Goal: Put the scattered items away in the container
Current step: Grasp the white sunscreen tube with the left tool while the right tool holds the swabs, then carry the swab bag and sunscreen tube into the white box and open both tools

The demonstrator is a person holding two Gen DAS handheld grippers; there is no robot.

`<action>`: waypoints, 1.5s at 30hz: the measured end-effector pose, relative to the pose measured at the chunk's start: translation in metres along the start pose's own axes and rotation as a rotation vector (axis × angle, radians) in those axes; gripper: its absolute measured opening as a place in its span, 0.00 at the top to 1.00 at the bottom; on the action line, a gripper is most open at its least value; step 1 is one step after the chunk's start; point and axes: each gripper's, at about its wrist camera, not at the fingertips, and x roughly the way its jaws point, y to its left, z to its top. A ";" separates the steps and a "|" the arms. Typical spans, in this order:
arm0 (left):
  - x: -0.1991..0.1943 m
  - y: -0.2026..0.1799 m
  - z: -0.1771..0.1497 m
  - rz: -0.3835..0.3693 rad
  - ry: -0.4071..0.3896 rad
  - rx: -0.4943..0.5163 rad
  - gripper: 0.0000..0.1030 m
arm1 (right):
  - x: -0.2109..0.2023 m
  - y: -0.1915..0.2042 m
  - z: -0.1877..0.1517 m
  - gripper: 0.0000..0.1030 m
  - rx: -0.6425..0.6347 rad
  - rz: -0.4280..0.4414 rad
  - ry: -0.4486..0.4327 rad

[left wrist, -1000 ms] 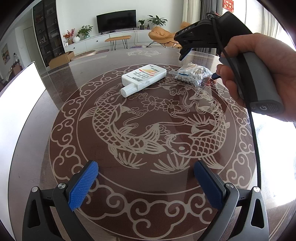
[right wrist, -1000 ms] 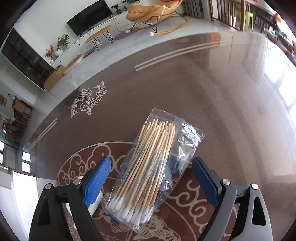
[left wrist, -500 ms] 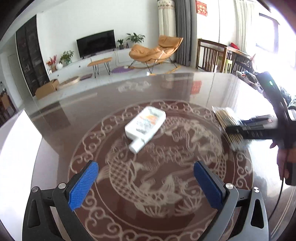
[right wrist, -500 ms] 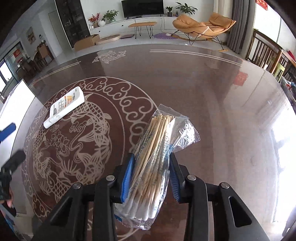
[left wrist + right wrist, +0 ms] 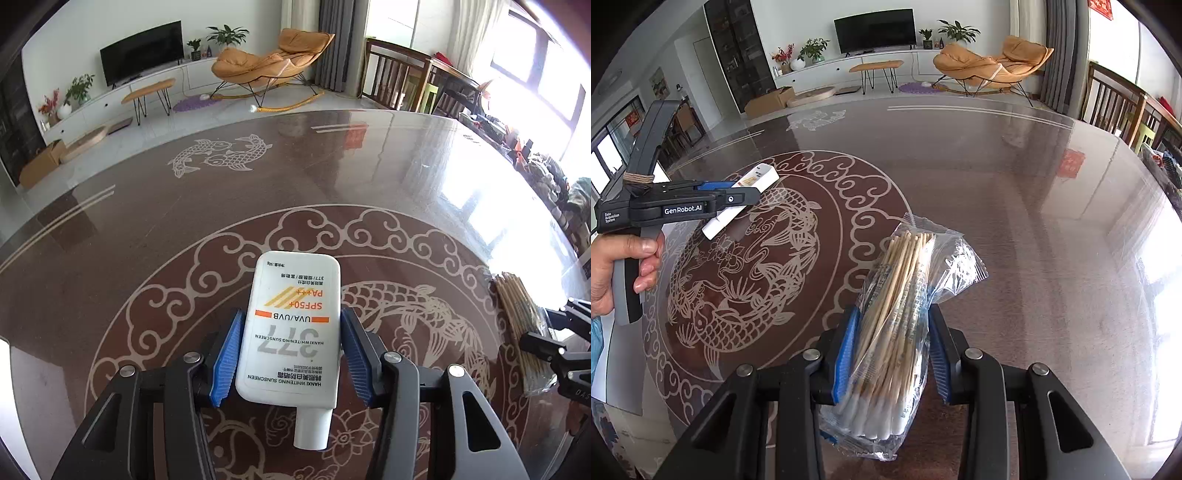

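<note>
The left hand-held gripper (image 5: 290,356) is closing around a white sunscreen bottle (image 5: 291,332), its blue pads (image 5: 229,360) set against the bottle's two long sides in the left wrist view; the right-hand pad looks to be just at the bottle's edge, so whether the squeeze is complete cannot be told. The bottle lies flat between the jaws, its cap pointing toward 6 o'clock, back at the camera, and its flat end reaching out toward 12 o'clock over the patterned brown surface (image 5: 147,229). In the right wrist view this same gripper sits at about 9 o'clock, carried by a person's hand (image 5: 617,266), with the bottle (image 5: 742,199) slanting through it, cap end down toward 7 o'clock. The right hand-held gripper (image 5: 892,350) is clamped on a clear plastic bag of cotton swabs (image 5: 897,317): both blue pads press into the bag's sides and the plastic bulges around them. The white cotton tips hang toward 6 o'clock below the pads, and the wooden sticks and the crinkled bag top fan out toward 12 to 1 o'clock, past the fingertips. From the left wrist view the bag (image 5: 517,332) shows at 3 o'clock, near the edge of the fish-and-cloud pattern.
</note>
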 end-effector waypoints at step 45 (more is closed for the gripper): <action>-0.293 0.269 -0.296 0.287 -0.111 -0.698 0.49 | 0.024 0.551 0.066 0.60 -0.477 0.564 0.160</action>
